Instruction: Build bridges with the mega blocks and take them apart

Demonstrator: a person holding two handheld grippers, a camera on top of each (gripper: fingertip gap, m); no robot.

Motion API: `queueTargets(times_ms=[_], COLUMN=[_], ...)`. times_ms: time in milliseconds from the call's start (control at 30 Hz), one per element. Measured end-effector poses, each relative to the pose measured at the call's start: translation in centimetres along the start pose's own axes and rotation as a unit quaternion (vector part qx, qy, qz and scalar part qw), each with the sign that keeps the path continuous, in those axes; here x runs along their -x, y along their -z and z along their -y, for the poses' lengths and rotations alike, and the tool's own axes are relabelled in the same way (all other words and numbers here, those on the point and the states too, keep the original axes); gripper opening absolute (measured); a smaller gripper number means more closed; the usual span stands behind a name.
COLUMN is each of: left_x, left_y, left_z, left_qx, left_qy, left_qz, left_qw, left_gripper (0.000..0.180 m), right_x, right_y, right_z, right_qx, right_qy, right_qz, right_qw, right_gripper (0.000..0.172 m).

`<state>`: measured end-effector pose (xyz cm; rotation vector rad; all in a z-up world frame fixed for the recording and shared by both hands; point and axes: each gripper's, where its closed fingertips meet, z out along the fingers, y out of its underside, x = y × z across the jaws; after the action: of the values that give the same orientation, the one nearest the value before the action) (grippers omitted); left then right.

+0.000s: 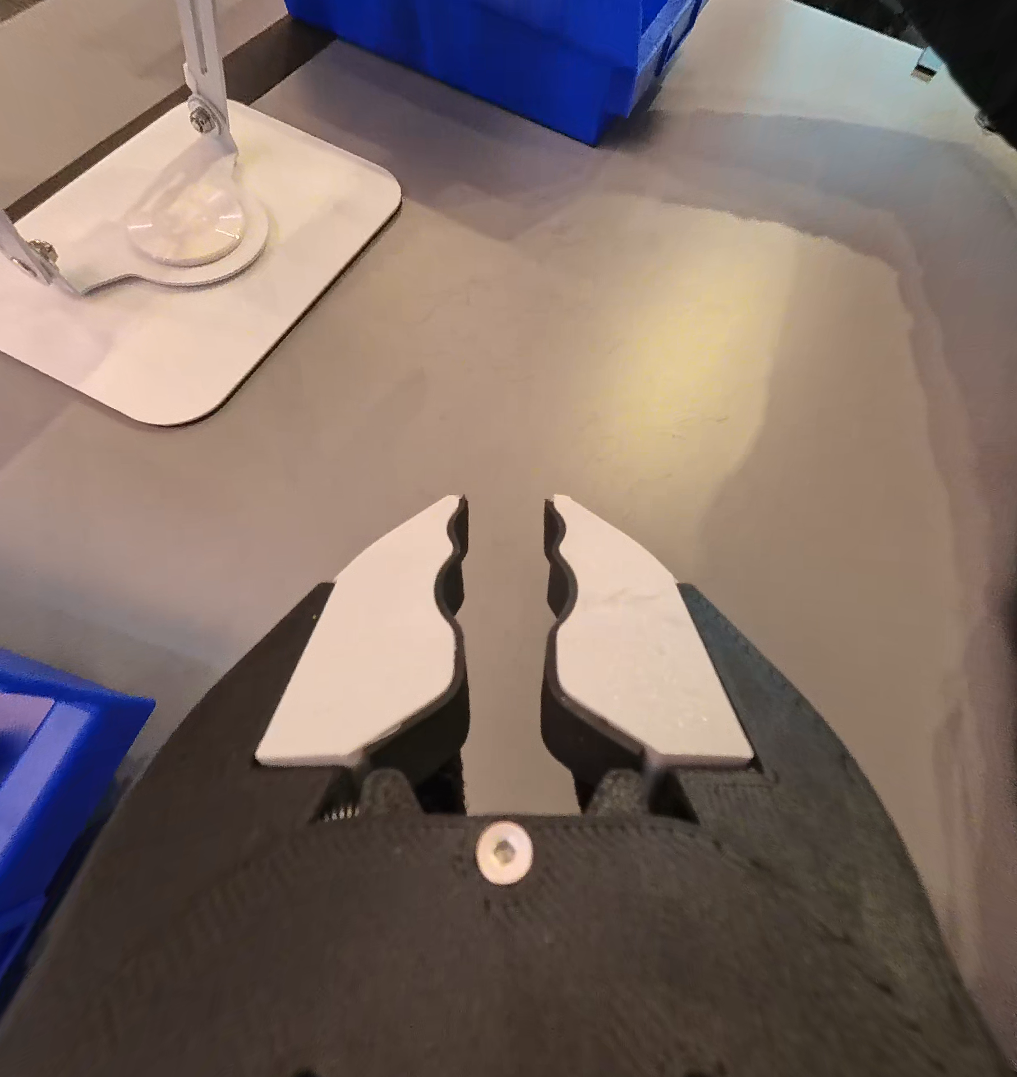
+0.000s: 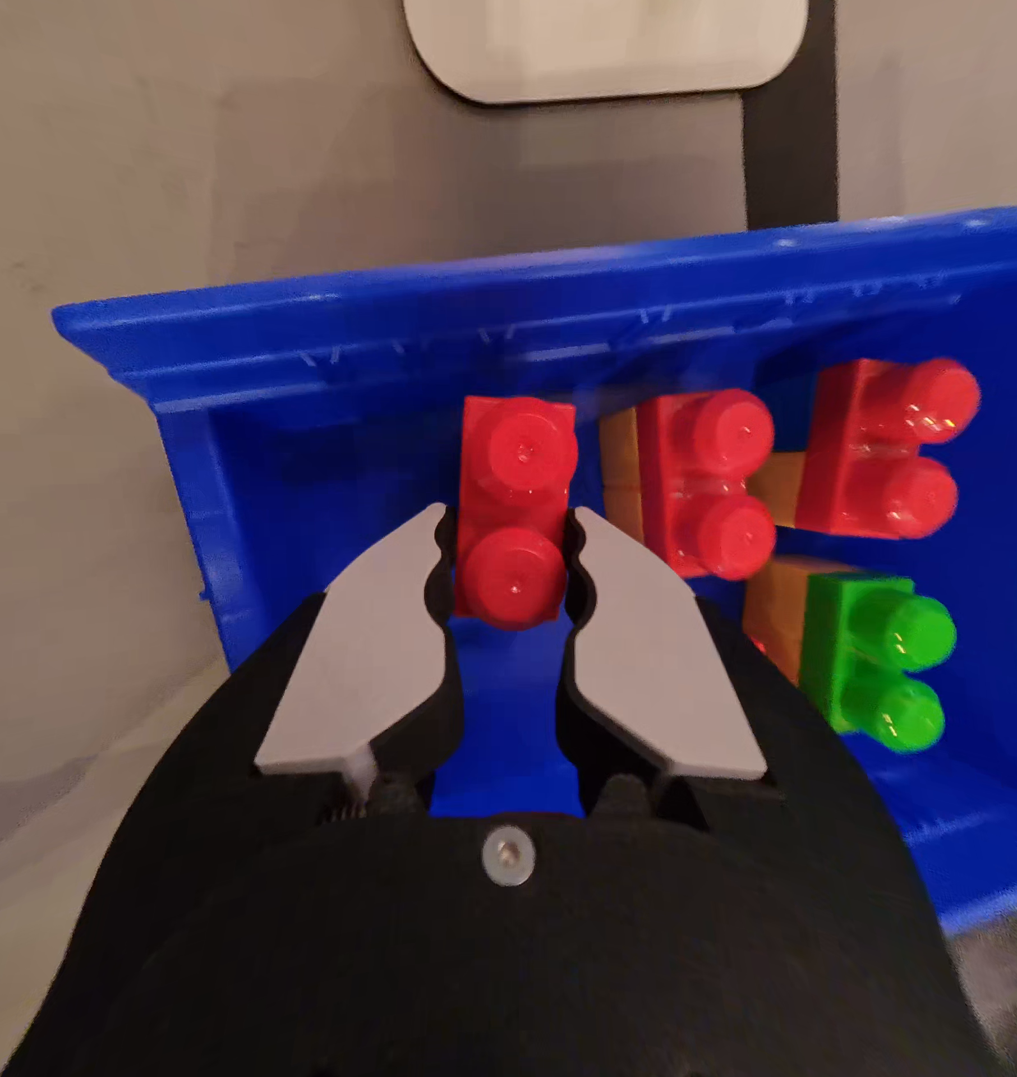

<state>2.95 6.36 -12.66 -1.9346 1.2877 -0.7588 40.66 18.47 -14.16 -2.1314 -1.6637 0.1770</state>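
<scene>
two fingers of your left gripper (image 1: 506,501) stand narrowly apart over the bare grey table (image 1: 669,303), with nothing between them. beyond the gripper to the left lies a white stand base (image 1: 162,314); a blue bin (image 1: 494,52) sits at the far edge, and another blue bin corner (image 1: 34,775) is just left of the gripper.

your right gripper (image 2: 512,513) clamps a red two-stud block (image 2: 514,501) over the blue bin (image 2: 319,349), pads pressed on both its sides. right of that block, inside the bin, lie two more red blocks (image 2: 710,484), a green block (image 2: 867,658) and orange blocks (image 2: 622,466).
</scene>
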Motion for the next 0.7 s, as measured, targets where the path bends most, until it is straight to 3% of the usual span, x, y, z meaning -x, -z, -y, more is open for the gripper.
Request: queueTargets(times_ms=[233,433,600,700], left_x=[0.6,3.3,8.9,13.2], left_y=[0.7,4.4,10.1,12.3], left_z=[-0.3,0.0,0.0,-1.3], left_qx=[-0.002,-0.019,0.003,0.060], left_qy=[0.002,0.005,-0.013,-0.021], left_qz=[0.011,0.075,0.190,0.244], left_qw=[1.000,0.997,0.982,0.968], left_gripper=[0.025,0.030,0.035,0.039], right_x=[-0.7,-0.9,2.3,6.8], right_y=[-1.9,1.6,7.5,9.0], right_z=[-0.7,0.3,5.8,10.0], right_qx=[0.031,0.023,-0.082,-0.142], right_qy=[0.013,0.015,0.066,0.113], right_qz=[0.010,-0.040,-0.118,-0.110], right_qw=[0.999,0.999,0.987,0.977], right_gripper=[0.040,0.056,0.039,0.035])
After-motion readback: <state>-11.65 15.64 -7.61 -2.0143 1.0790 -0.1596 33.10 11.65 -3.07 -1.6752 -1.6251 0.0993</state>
